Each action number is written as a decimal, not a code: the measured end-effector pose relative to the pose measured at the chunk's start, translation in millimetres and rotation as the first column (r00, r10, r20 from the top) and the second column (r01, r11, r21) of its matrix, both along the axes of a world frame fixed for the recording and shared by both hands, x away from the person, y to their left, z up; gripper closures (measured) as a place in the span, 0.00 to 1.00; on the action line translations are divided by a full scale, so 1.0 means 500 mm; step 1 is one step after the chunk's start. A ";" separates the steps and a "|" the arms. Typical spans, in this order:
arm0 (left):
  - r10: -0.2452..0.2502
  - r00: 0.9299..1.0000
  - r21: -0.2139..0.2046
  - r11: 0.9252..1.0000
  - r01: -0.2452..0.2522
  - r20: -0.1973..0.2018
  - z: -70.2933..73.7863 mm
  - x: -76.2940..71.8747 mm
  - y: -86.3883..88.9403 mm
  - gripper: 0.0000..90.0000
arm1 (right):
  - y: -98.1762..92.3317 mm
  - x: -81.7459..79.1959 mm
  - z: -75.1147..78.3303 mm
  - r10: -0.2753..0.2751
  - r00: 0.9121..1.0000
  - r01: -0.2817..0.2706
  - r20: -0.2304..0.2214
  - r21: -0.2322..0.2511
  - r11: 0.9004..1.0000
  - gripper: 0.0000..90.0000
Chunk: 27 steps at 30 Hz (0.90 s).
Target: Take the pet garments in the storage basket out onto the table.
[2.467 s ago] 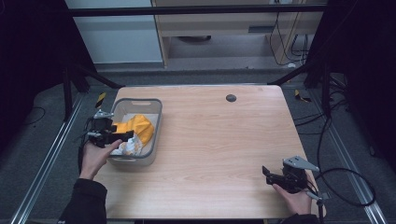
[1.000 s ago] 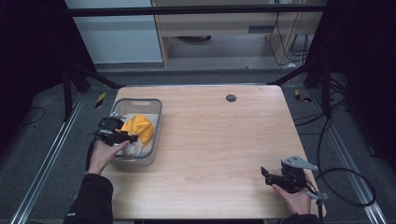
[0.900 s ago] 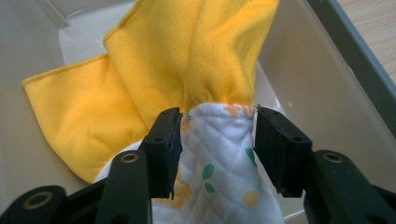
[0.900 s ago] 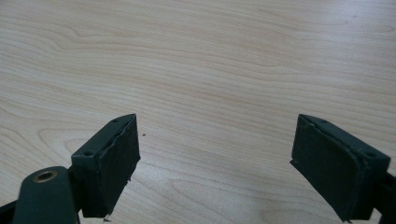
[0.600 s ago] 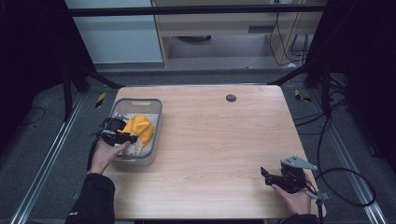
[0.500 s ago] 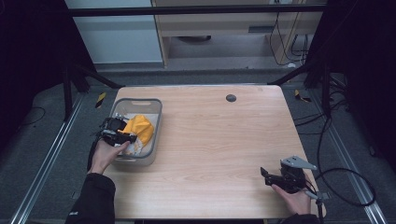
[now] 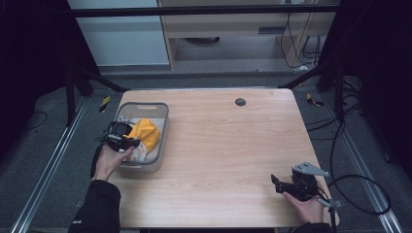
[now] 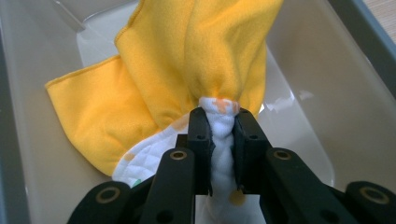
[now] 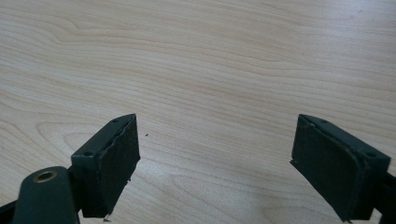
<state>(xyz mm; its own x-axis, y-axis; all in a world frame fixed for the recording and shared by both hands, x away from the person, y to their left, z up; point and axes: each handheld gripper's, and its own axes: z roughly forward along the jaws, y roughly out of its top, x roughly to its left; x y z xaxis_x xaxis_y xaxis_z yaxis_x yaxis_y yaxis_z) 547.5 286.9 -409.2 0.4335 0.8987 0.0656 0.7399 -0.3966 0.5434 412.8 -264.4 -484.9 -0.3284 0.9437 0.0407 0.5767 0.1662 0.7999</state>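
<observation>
High view: overhead, facing forward-down, whole table (image 7: 228,145). Left gripper view: close inside far-left bin (image 8: 42,154), also seen from above. Right gripper view: close over near-right tabletop, shared too.

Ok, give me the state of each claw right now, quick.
Left claw: closed on the yellow and white cloth, inside the grey bin.
Right claw: open, holding nothing, over the bare wooden table.
</observation>
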 end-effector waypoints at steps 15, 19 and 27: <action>-0.001 0.998 -0.024 1.000 0.002 0.060 0.066 -0.023 0.013 0.88 | 0.000 0.000 0.000 0.000 1.000 0.000 0.001 0.000 1.000 0.17; -0.004 0.997 -0.026 1.000 0.006 0.077 0.083 -0.030 0.016 0.88 | 0.000 0.000 0.000 -0.001 1.000 0.001 0.000 0.000 1.000 0.17; -0.012 0.994 -0.029 0.999 0.015 0.105 0.115 -0.045 0.019 0.88 | 0.000 0.000 0.000 0.000 1.000 0.000 0.003 -0.001 1.000 0.16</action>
<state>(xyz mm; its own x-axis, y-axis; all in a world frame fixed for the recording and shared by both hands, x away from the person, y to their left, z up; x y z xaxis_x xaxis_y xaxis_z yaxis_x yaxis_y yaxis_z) 525.0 296.4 -351.5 0.4378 0.8950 0.0852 0.6726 -0.3890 0.6295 412.7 -264.6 -484.7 -0.3284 0.9437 0.0387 0.5743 0.1670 0.8014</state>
